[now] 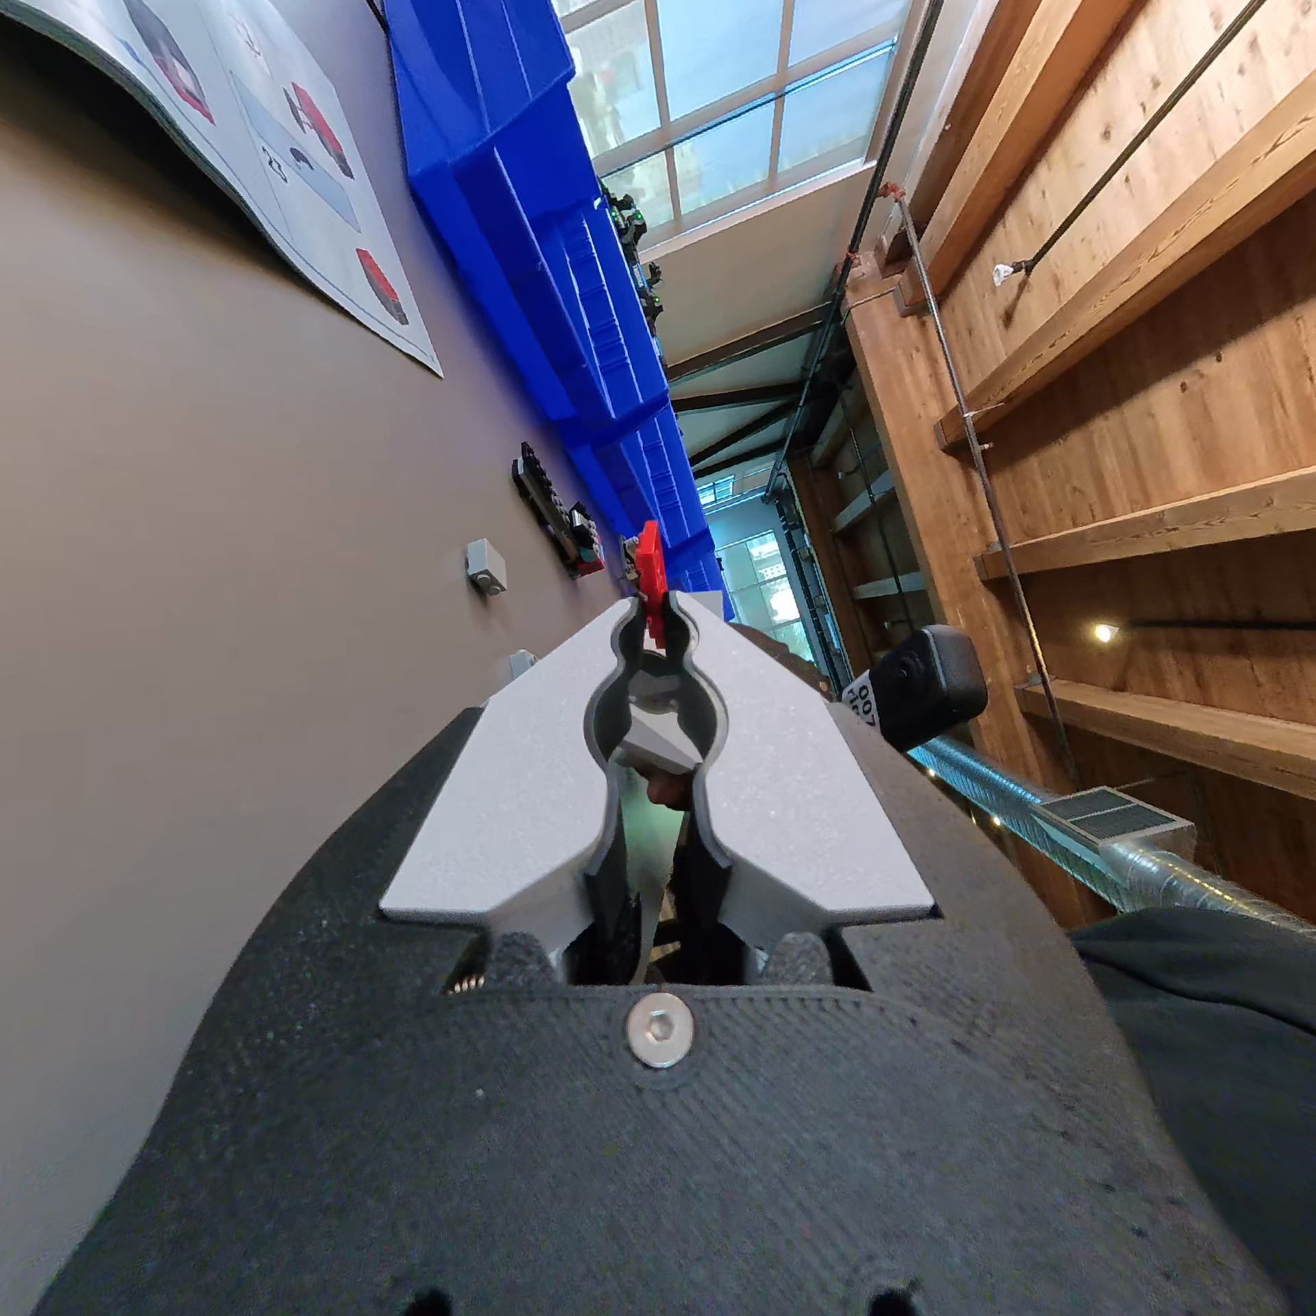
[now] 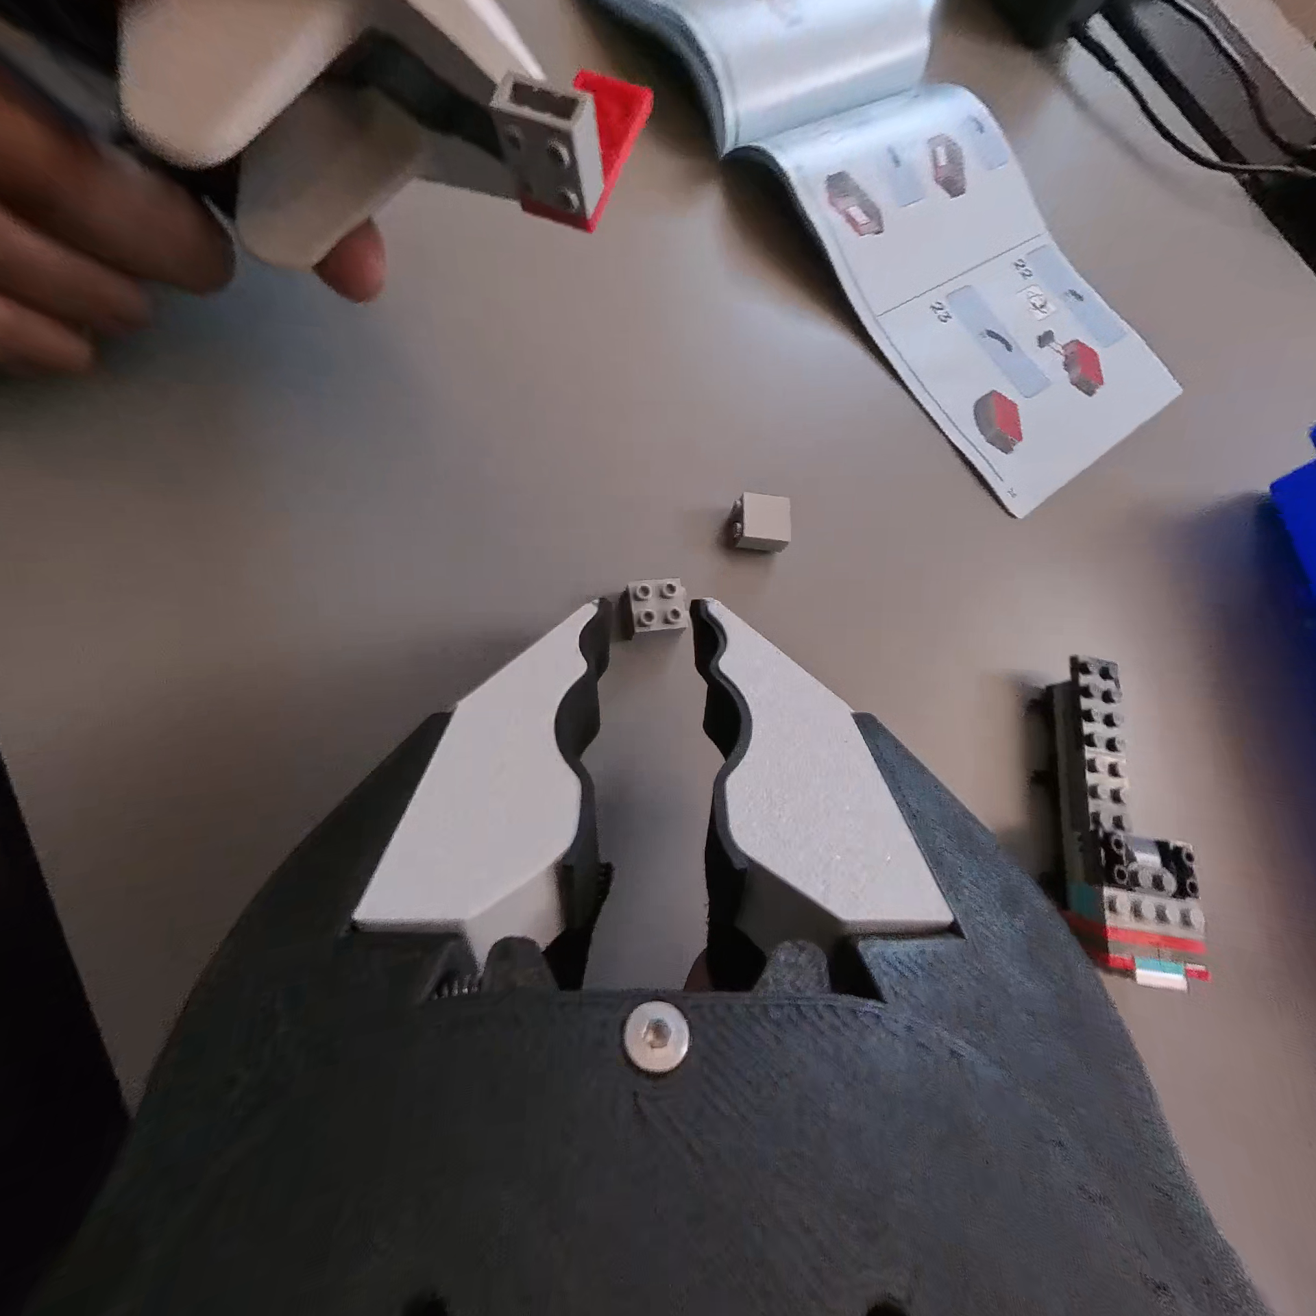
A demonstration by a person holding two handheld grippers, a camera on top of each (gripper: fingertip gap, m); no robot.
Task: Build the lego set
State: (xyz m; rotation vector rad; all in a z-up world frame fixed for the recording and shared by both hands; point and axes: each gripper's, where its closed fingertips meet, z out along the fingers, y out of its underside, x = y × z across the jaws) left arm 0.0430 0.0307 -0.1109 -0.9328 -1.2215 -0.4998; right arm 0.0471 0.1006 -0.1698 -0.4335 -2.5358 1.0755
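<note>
Left gripper point(image 1: 656, 614) sideways, pinching red plate point(image 1: 650, 570); right gripper point(image 2: 651, 614) spread, straddling grey brick point(image 2: 656, 607).

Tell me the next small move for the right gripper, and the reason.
Probably close the right gripper on the small grey brick. The brick sits on the table between the open fingertips, not yet pinched, while the left gripper already holds the red piece.

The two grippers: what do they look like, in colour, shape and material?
Both look alike. The left gripper and the right gripper each have a black, rough-textured printed body with one silver screw in the middle. From it, two light grey fingers taper to narrow tips; their inner edges are wavy and lined in black. No cables show on either gripper.
</note>
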